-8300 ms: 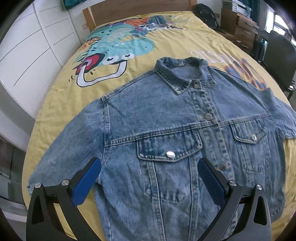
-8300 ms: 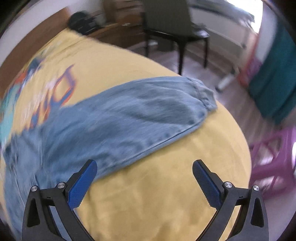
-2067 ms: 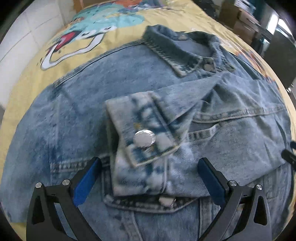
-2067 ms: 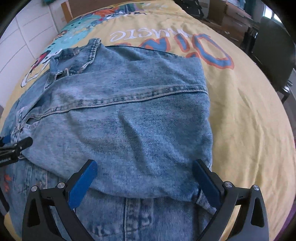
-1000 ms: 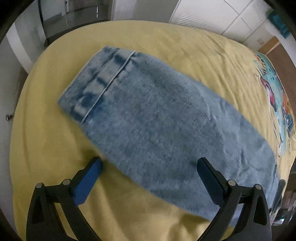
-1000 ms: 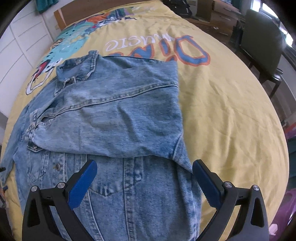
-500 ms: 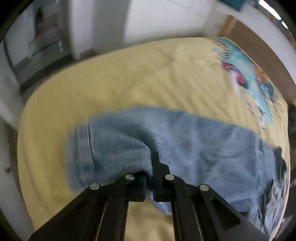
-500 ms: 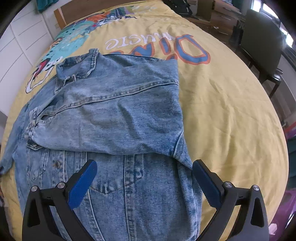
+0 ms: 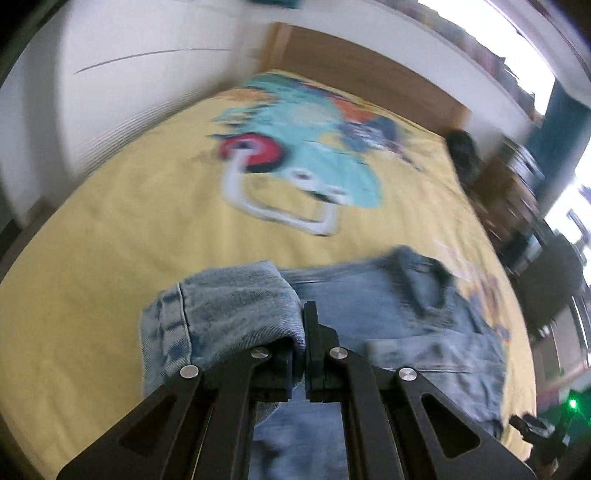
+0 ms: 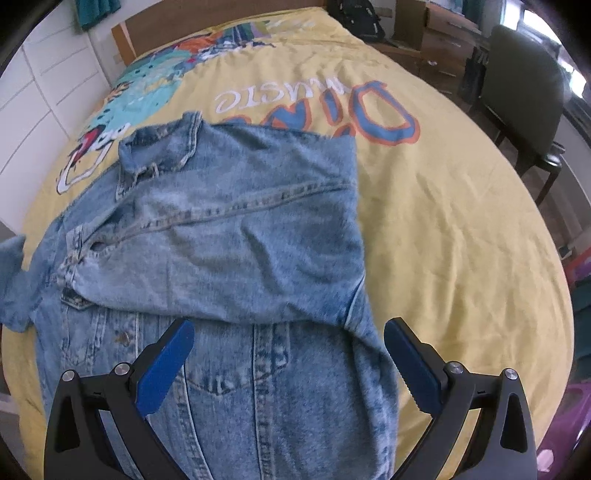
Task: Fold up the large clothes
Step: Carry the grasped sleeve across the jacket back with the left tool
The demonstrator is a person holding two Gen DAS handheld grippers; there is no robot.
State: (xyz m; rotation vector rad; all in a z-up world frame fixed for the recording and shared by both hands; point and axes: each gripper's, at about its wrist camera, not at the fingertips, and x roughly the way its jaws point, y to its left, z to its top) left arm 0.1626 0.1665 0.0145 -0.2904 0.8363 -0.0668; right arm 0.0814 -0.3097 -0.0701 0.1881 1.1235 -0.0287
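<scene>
The denim jacket (image 10: 236, 236) lies front-up on the yellow printed bedspread (image 10: 461, 229) of the bed, collar (image 10: 159, 147) toward the wooden headboard (image 10: 207, 22). One sleeve (image 10: 207, 258) is folded across the chest, its cuff resting near the opposite shoulder. The other sleeve (image 9: 229, 310) is lifted off the bedspread, bunched and draped over the left claw (image 9: 303, 332), whose fingers are clamped together on the denim just behind the cuff (image 9: 166, 332); that view is blurred. The right claw (image 10: 288, 363) hovers above the jacket's lower front with its blue-padded fingers (image 10: 164, 365) spread wide, gripping nothing, one to either side of the lower front panels. White cupboard doors (image 10: 40, 85) stand along one side of the bed, and a dark chair (image 10: 524, 99) and a black bag (image 10: 354, 14) sit on the far side near the headboard.
</scene>
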